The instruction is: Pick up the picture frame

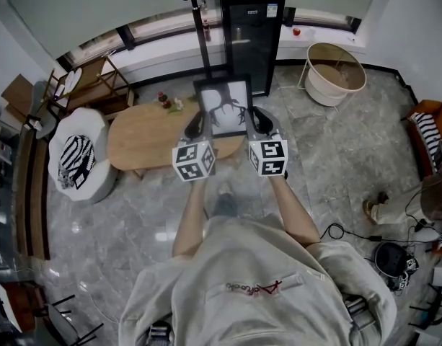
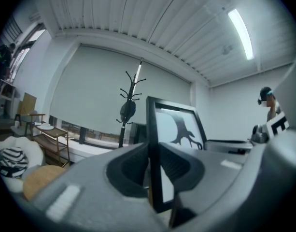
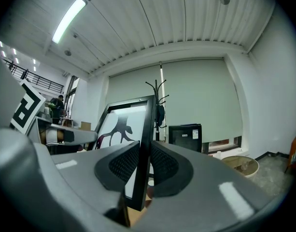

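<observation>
Oval wooden table [image 1: 138, 141], low, stands on grey marble-look floor [image 1: 329, 157]. On table, far edge: cluster of small bits [image 1: 167, 101], one red, too small to ID. Floor also carries: white round pouf [image 1: 98, 132] w/ zebra-striped cushion [image 1: 76, 162] on top, just left of table; black cabinet [image 1: 251, 38] & coat stand [image 1: 204, 27] behind table; pale round tub [image 1: 336, 74] far right; black cables [image 1: 350, 231] nr right side.

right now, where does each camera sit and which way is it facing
Head view: on the person's head, looking steeply down at the picture frame; forearms, torso, left gripper, right gripper show.
Left gripper view: rides that gripper, looks along jaws clamped on the frame's left edge.
Right gripper view: likewise, jaws clamped on the right edge.
Both gripper views share the frame and coat rack.
</observation>
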`<state>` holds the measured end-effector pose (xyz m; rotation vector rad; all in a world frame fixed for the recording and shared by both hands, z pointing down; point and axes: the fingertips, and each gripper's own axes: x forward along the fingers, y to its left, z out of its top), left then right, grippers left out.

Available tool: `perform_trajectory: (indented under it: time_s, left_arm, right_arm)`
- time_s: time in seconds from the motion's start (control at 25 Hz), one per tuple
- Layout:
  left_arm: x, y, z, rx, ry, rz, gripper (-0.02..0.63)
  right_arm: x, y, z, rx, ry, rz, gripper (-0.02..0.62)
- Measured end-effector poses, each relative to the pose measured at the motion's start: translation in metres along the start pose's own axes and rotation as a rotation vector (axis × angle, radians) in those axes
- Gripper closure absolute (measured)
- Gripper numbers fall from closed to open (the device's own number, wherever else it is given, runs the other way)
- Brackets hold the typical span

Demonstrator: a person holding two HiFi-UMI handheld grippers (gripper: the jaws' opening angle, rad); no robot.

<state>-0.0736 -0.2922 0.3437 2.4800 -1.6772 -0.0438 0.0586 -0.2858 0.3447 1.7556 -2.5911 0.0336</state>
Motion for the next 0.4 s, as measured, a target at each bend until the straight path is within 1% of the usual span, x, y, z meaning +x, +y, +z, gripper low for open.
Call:
perform_trajectory:
  time_s: [0.4]
  left_arm:
    - [0.0003,-0.0003,-0.0004,0.0,0.005,-0.007,0.535]
  right_arm:
    - [-0.0008,0.0003,-0.0011,0.007,0.004,-0.006,0.52]
